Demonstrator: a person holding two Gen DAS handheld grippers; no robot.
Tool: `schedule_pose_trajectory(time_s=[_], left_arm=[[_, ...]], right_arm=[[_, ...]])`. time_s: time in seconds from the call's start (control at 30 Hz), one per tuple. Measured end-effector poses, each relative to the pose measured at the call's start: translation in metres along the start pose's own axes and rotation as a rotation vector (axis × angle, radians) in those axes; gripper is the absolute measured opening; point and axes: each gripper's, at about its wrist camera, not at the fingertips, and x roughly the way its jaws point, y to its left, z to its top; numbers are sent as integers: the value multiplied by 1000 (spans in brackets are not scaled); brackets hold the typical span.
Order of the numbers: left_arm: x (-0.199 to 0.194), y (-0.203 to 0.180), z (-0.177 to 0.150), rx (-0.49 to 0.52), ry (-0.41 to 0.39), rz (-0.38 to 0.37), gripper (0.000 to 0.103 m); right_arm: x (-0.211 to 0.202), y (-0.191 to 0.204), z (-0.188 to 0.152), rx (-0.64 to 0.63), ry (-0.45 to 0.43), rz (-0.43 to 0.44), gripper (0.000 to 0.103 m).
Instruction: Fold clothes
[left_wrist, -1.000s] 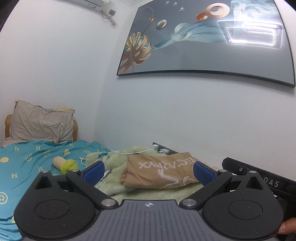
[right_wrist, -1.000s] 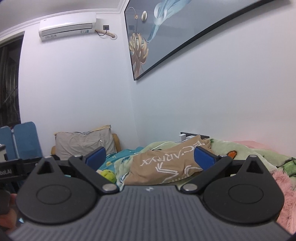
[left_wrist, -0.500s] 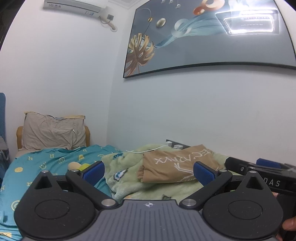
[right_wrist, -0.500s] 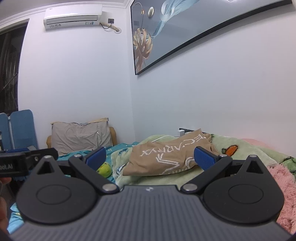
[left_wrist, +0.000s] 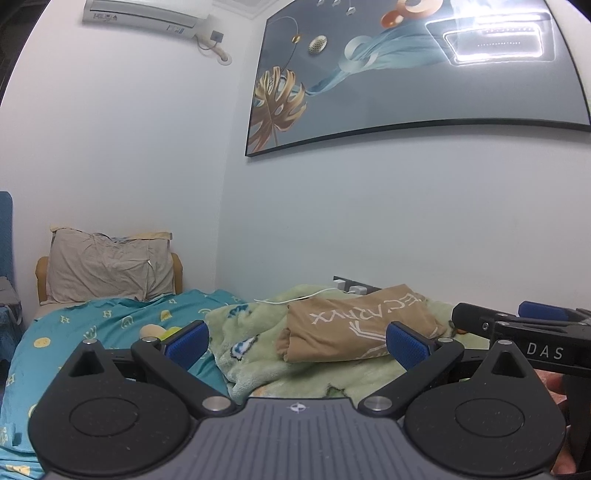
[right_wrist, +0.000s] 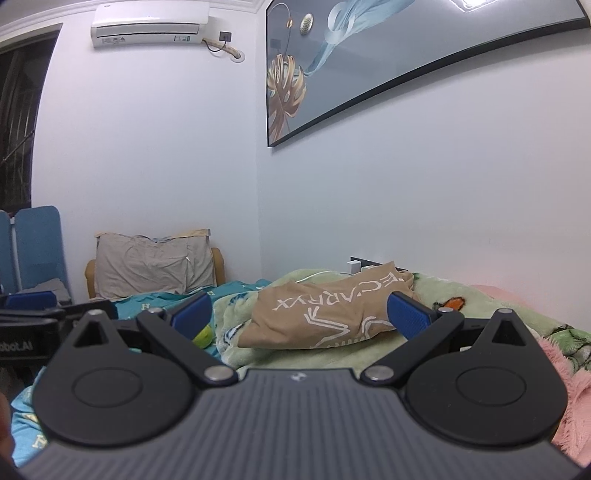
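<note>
Jaws, left gripper (left_wrist: 297, 338): spread wide, blue pads holding nothing, hovering above the bed and apart from the cloth.
Jaws, right gripper (right_wrist: 301, 312): same deal, wide open and empty, off the cloth too.
Tan folded garment (left_wrist: 354, 323): lay bunched on top of the green fleece blanket (left_wrist: 255, 347), white lettering and a line logo facing up, close to the wall.
Blanket: crumpled over the teal sheet (left_wrist: 92, 325) with its little yellow prints.
Pillow (left_wrist: 107, 269): grey and wrinkled, propped upright at the head of the bed.
Plush toy (right_wrist: 203, 336): yellow-green, peeking out just beside the blanket's edge.
Charger cable (left_wrist: 295, 297): white, ran across the blanket toward plugs at the wall.
Pink fuzzy blanket (right_wrist: 569, 373): off at the right edge.
</note>
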Motion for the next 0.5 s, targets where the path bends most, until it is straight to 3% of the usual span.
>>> schedule_pose_trajectory(time_s=[0.5], left_arm=[[6,-5,-5,2,15,1,103]], right_arm=[[-3,0,1,-1,-2,-4,103]])
